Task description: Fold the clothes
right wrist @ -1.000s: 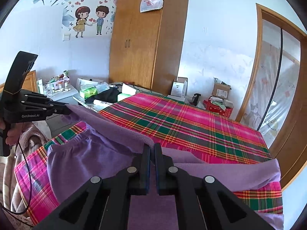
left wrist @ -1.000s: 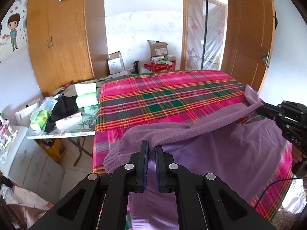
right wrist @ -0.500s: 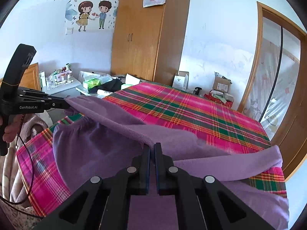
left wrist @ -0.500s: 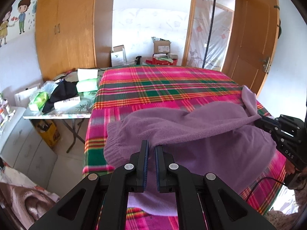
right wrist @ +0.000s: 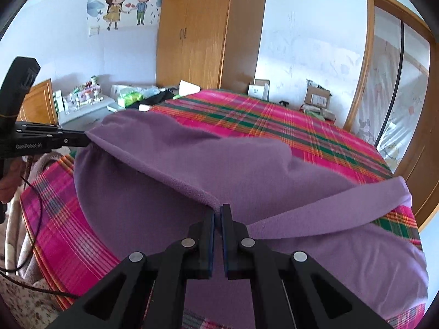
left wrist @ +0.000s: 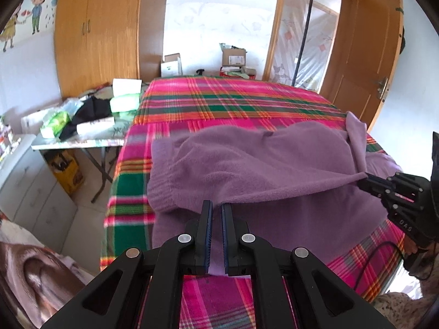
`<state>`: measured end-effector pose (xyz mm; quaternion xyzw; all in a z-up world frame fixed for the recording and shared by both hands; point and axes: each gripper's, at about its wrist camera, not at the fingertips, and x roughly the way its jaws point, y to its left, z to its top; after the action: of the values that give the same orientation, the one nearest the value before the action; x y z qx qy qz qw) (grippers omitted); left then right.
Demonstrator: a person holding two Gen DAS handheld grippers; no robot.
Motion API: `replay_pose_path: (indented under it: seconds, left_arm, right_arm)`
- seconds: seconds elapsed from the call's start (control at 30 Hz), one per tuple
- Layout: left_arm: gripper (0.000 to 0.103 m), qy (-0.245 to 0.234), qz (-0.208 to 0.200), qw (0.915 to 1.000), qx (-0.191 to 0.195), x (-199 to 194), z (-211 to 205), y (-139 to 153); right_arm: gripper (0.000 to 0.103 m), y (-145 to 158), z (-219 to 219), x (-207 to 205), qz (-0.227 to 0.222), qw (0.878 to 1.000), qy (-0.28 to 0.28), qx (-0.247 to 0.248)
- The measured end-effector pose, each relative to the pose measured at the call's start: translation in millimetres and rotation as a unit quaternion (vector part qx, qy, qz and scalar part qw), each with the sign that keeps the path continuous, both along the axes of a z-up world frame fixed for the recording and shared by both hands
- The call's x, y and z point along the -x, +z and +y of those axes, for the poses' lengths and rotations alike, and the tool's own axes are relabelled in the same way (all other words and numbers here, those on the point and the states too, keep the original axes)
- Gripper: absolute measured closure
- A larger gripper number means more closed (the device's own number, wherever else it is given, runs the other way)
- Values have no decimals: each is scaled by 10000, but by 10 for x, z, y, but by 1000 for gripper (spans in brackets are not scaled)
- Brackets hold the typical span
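So we're in a bedroom with a big wooden wardrobe [left wrist: 96,33] and a cartoon couple sticker [right wrist: 127,6] on the wall, and most of the floor is taken up by a bed with a pink-and-green plaid cover [left wrist: 233,101]. A cluttered side table [left wrist: 76,134] sits just beside the bed, with cardboard boxes [left wrist: 233,57] at the far end.

The purple fleece garment [left wrist: 260,164] is spread over the near half of the bed, and its upper layer is lifted along one edge. Our left gripper [left wrist: 216,205] is clamped tight on that folded edge near the ribbed cuff end. Our right gripper [right wrist: 218,208] is pinched shut on the same edge further along. So the fabric hangs stretched between the two, above the lower layer.
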<state>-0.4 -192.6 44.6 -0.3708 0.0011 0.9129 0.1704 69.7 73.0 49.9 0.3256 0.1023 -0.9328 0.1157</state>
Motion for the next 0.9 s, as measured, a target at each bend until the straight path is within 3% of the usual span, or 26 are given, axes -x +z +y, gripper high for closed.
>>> replay_pose_path:
  seconds: [0.17,0.27,0.4,0.53,0.6,0.77,0.9]
  left_arm:
    - [96,127,-238,9996,93,-49,-16,-142]
    - [85,197,-381,9986,-298,-69,-75,-183]
    - [80,336,-649,9915,-1075,-22,-188,-220]
    - [61,592,-1137,9707,-2032,131,-344,-284]
    - [61,715,-1298,9592,-2408,185,-414,-316]
    - [61,1103,-1435,9427,-2802,274,-525,-356]
    - [61,1508,-1761,9101,-3433,380,-641,-484]
  right_arm:
    - [98,-97,-9,-21,-49,10000,-53,-66]
    - [98,-136,7,-20,-114,9999,-85,-47]
    - [98,-192,7,-35,-179,9997,-109,-80]
    - [98,-212,29,-65,-194,9997,-134,-55]
    - [98,-209,50,-80,-189,9997,-151,-13]
    - [98,-243,79,-90,-249,9995,-199,5]
    - [98,-259,78,-108,-249,9994,-227,-12]
